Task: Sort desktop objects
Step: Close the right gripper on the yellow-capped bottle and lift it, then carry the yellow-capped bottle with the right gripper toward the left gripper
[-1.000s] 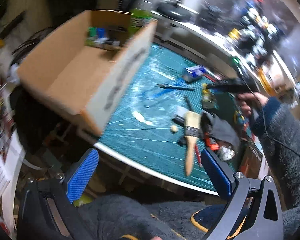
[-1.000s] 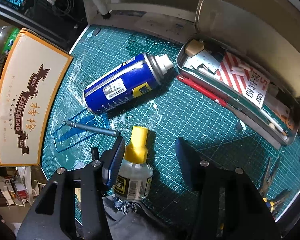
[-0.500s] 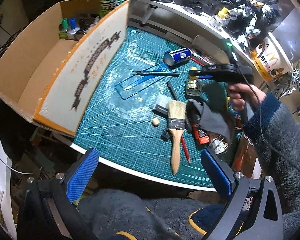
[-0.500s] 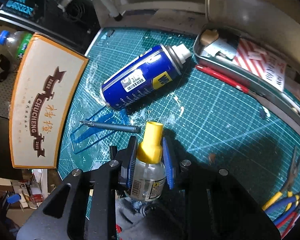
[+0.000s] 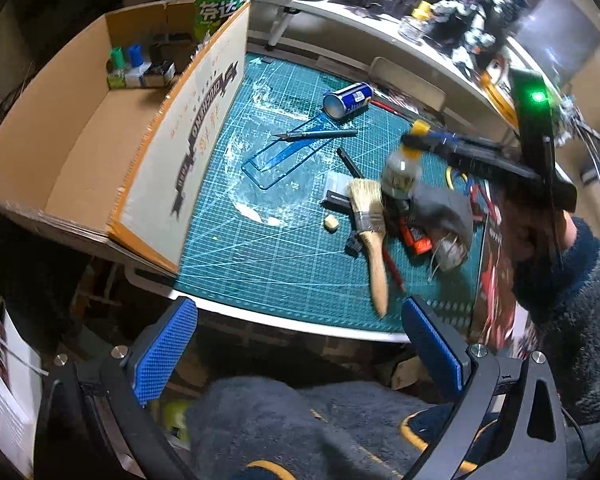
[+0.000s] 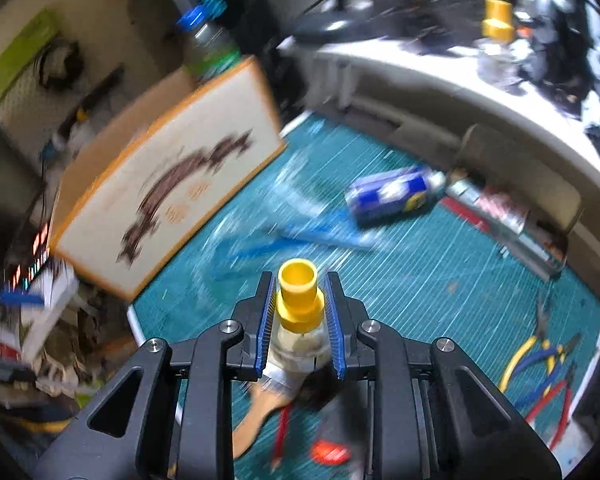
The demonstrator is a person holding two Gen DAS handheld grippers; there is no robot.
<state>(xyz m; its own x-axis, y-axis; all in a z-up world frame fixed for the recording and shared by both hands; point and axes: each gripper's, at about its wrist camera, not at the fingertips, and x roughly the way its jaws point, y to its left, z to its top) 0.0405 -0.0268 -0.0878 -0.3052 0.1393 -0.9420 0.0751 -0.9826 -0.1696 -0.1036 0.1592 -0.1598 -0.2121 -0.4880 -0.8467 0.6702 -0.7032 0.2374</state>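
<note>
Right gripper [image 6: 300, 320] clamps the bottle [image 6: 299, 312] by its neck, yellow cap up so nothing spills, clear above the mat [image 6: 440, 280]. Left gripper [image 5: 300, 356] hangs wide open, empty, off the desk edge. Beyond, the box [image 5: 80, 152] waits open-topped.

Both hand-held grippers are the same build: black angular frames with triangular cutouts, silver round screw heads at the pivots, blue textured pads. The left hand-held gripper [image 5: 298, 352] and the right hand-held gripper [image 6: 300, 316] match — the right one's body carries a green light. The person's sleeve [image 5: 576, 320] is fuzzy dark grey-blue fleece — a thin black cable runs along it.
</note>
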